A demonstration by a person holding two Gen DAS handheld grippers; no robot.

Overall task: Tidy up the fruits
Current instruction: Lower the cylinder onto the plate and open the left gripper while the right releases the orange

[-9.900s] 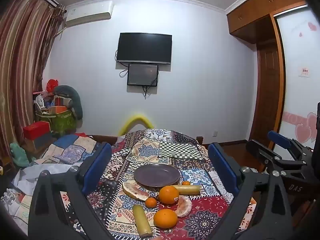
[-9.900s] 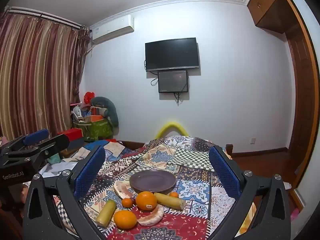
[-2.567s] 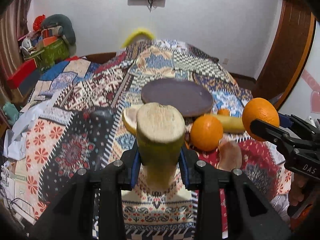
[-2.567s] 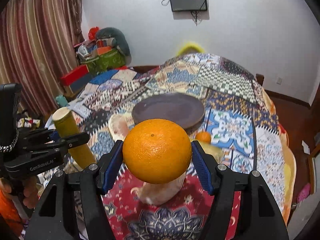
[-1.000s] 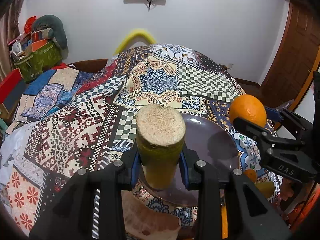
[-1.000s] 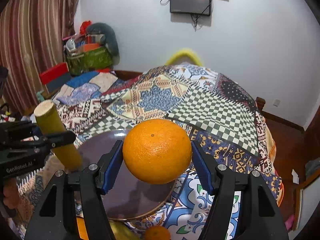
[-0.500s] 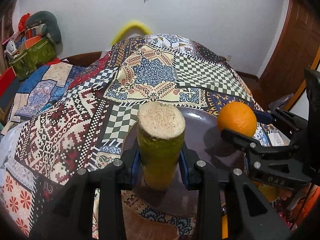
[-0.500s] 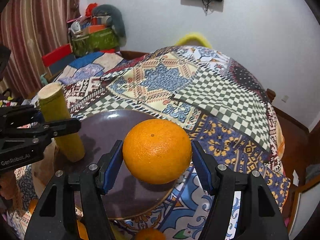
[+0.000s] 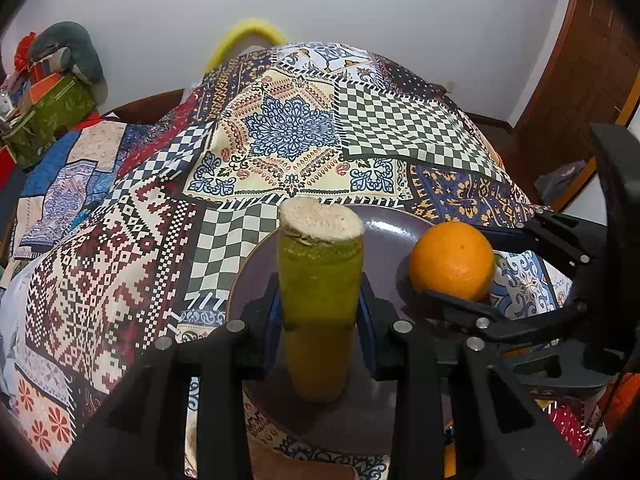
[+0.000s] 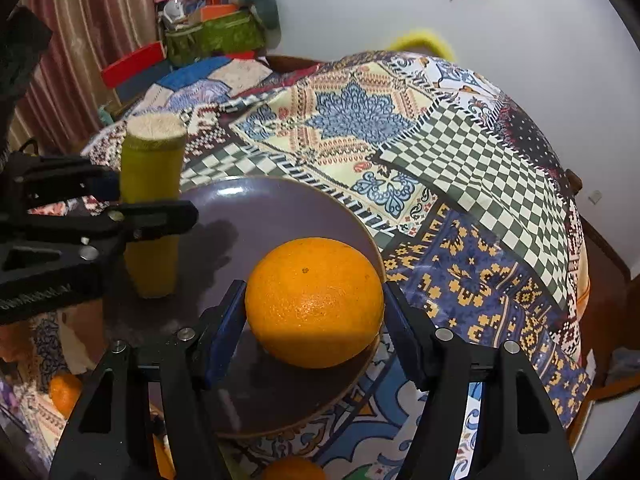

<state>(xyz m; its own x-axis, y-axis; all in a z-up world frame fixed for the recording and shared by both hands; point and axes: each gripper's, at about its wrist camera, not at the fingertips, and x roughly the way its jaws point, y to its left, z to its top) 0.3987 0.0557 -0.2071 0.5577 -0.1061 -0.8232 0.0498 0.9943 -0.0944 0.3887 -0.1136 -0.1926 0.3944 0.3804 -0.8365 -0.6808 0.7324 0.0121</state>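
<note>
The left gripper (image 9: 320, 312) was clamped on a green cane stick (image 9: 318, 280), held upright, its lower end at the near left part of the purple plate (image 10: 280, 204); whether it touched, hard to tell. The right gripper (image 10: 314, 320) gripped a big orange (image 10: 314, 300) over the plate's right edge. Another orange (image 10: 64, 394) lay by the plate's near left edge. Beyond, the patchwork cloth (image 9: 292, 136) ran to the far edge.
</note>
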